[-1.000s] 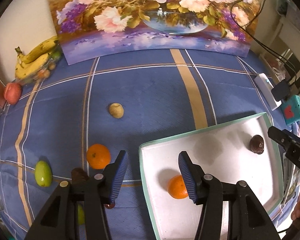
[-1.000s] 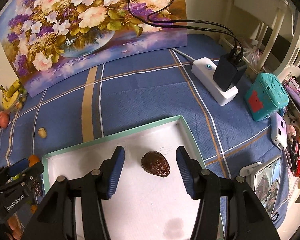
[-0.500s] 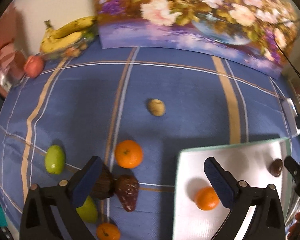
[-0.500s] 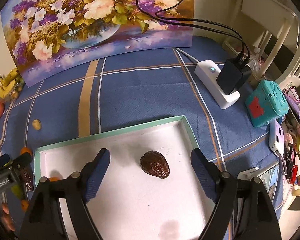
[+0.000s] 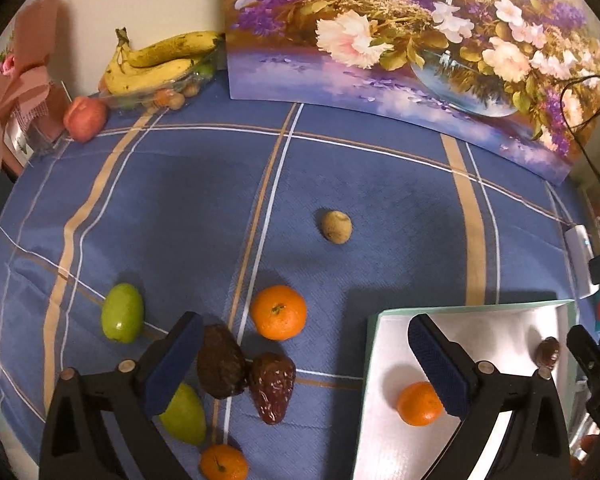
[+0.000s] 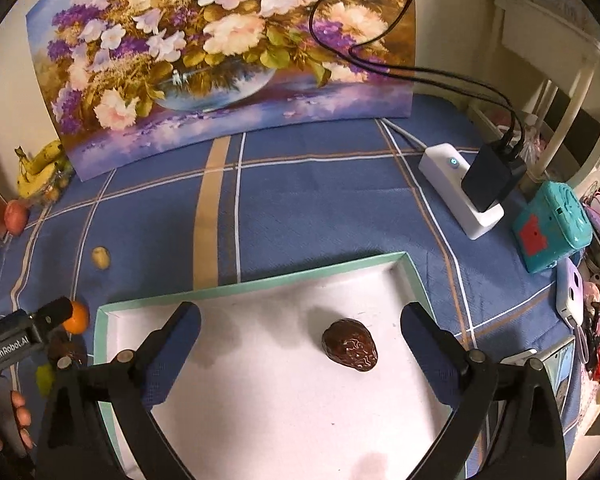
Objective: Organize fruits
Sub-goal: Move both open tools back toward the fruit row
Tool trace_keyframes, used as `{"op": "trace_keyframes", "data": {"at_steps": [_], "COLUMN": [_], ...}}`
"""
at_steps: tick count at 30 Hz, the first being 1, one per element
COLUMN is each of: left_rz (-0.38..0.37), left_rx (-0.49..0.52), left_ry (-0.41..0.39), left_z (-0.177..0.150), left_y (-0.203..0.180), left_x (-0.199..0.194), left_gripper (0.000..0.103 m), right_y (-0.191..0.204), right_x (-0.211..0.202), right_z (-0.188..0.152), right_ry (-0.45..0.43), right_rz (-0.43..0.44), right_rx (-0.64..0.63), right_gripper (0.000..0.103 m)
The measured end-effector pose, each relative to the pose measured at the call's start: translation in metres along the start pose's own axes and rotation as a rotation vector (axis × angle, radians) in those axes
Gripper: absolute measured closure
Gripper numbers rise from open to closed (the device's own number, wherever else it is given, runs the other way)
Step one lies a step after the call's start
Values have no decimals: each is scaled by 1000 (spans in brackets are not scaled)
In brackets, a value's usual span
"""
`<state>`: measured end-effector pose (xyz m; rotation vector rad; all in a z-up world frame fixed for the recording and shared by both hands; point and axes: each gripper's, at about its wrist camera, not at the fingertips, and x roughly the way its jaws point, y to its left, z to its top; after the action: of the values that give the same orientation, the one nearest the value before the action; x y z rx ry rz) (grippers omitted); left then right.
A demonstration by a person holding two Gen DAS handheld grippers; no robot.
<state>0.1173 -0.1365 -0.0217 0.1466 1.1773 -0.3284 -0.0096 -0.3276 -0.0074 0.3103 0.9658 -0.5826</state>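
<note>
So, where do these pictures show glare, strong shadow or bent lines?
Left wrist view: glare whitens the tray floor, a dark shadow falls behind its far rim, and the tablecloth stripes bow. Right wrist view: even light, soft finger shadows on the tray.

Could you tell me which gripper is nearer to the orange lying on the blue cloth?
Left. The left gripper hangs open just short of the orange; the right gripper is open over the tray, with the date between its fingers.
</note>
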Motion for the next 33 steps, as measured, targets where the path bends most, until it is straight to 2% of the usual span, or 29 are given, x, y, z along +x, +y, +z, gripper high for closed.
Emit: {"op": "trace_keyframes", "data": {"at_steps": [4, 12, 16, 20, 33], "left_rz": [3, 56, 80, 60, 73], "left_rx": [-17, -29, -4, 9, -80], "left_ry": [-8, -7, -17, -33, -168], "left_z": [-1, -7, -10, -13, -13], "left_y": [7, 27, 37, 49, 121], "left_x": [-9, -19, -23, -31, -68], "left_gripper": [0, 0, 0, 0, 0], "right_y": [8, 29, 36, 41, 56], "right_x": [-8, -26, -26, -25, -48], "right_z": [0, -1, -4, -9, -17], "right_ry": [-14, -43, -34, -12, -54], "right_rz": [-17, -10, -11, -1, 49], "right_rx": [-18, -53, -61, -64, -23], "right_gripper": [3, 3, 3, 3, 3]}}
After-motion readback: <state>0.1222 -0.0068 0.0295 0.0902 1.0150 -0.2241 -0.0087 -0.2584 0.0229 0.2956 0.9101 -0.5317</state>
